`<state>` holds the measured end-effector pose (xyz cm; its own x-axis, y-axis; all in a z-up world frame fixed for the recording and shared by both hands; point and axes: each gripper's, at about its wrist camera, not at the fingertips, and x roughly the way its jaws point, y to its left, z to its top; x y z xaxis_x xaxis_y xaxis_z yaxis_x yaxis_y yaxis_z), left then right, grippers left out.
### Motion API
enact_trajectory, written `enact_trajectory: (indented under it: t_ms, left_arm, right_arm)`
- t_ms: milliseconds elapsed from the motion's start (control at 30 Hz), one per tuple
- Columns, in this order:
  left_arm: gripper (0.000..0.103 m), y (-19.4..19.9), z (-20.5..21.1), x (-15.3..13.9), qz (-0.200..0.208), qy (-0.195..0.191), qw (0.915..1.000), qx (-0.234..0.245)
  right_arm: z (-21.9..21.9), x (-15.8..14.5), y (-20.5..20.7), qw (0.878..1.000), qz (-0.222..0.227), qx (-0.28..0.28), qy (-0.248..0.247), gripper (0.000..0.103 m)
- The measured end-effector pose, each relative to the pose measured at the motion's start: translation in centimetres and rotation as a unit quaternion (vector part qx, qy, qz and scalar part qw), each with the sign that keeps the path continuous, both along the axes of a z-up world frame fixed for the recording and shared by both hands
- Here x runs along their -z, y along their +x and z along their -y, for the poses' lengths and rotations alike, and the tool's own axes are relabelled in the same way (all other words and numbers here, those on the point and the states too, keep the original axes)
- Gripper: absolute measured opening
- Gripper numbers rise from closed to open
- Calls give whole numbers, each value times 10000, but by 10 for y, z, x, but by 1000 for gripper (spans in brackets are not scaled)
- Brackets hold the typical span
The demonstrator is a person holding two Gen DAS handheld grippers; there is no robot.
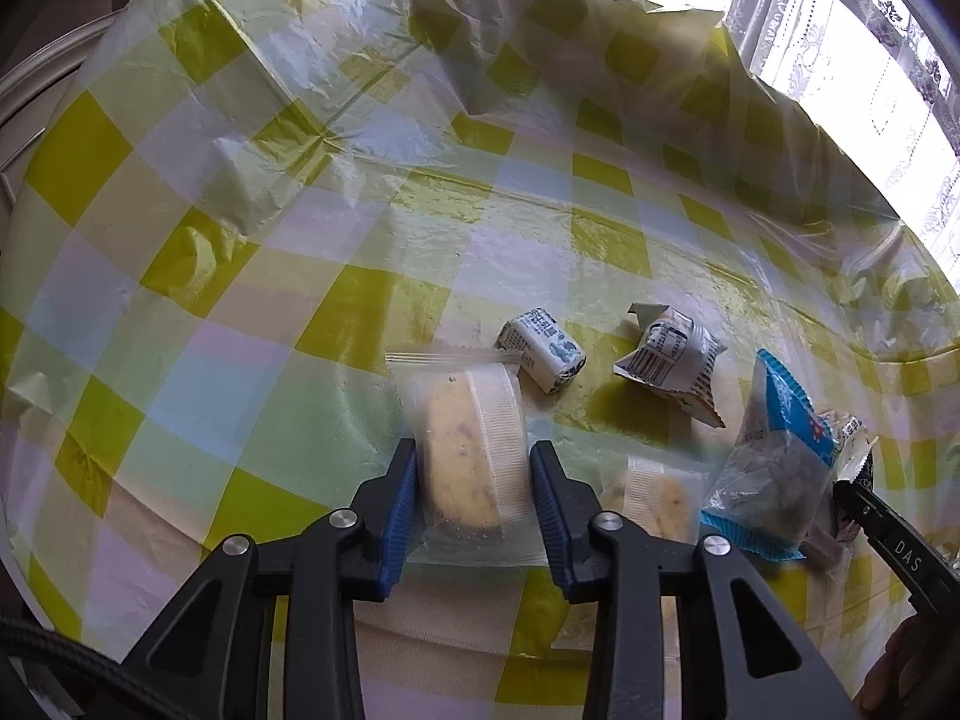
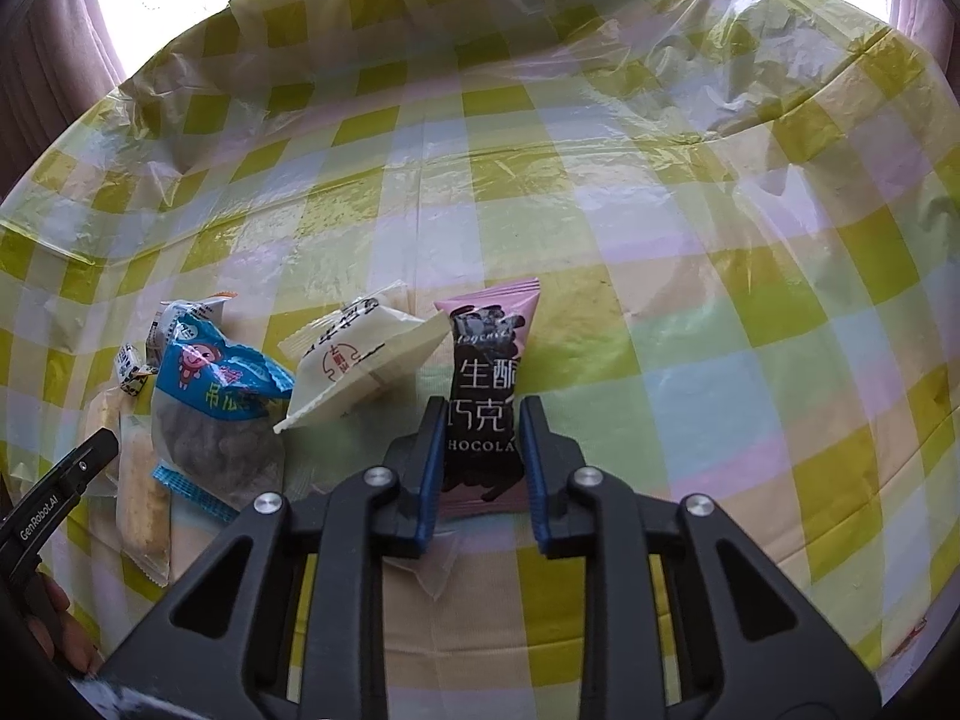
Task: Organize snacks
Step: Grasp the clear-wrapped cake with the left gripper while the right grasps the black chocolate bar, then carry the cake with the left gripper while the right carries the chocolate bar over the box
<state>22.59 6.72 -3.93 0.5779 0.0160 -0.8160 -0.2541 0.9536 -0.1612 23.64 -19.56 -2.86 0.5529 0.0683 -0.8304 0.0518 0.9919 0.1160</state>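
Where the checked yellow-green plastic cloth [image 1: 252, 276] covers the desk, the stock reads as follows: left tongs [image 1: 473, 495], blue-padded, pinching a clear-wrapped yellow cake [image 1: 465, 456] by its two long sides, the packet lying lengthwise between the pads, and whether it rests on the cloth or hangs just above cannot be told; right tongs [image 2: 483, 468], same blue pads, closed on the lower half of a pink-and-brown chocolate packet [image 2: 489, 384], pads touching both edges, its pink crimped top pointing away from the camera. Loose items in the left wrist view: one small white roll-shaped sweet with blue print [image 1: 543, 349] just beyond the held cake's top seal; one crumpled white wrapper with black print [image 1: 669, 360] to the right of it, apart from it; one blue-edged bag with dark contents [image 1: 774, 468] further right, overlapping a second clear-wrapped cake [image 1: 657, 501] that lies just beside the left tongs' right finger. Loose items in the right wrist view: one cream-white packet with a red mark [image 2: 360, 360], just left of the chocolate packet, its corner reaching the pink top; the blue-edged bag [image 2: 219, 414] left of that. Background: bright window with lace curtain [image 1: 870, 60] past the desk's far edge
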Motion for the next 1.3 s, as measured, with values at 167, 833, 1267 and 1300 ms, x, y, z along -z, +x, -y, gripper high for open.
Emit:
enact_trajectory:
  t_ms: [167, 833, 1267, 1300]
  left_arm:
    - [38, -6, -6, -6, 218, -131, 9996, -117]
    - [38, -31, 26, -43, 890, -12, 9959, 175]
    - [38, -73, 108, -69, 1022, 67, 9879, 1168]
    - [38, -76, 113, -70, 1021, 55, 9869, 1247]
  right_arm:
    - [9, -2, -5, 9999, 92, 132, 17, 25]
    - [17, -34, -50, 9989, 452, 33, 84, 25]
    - [38, -48, -92, 9987, 438, -84, 232, 25]
    - [40, -49, -97, 9987, 435, -101, 239, 25]
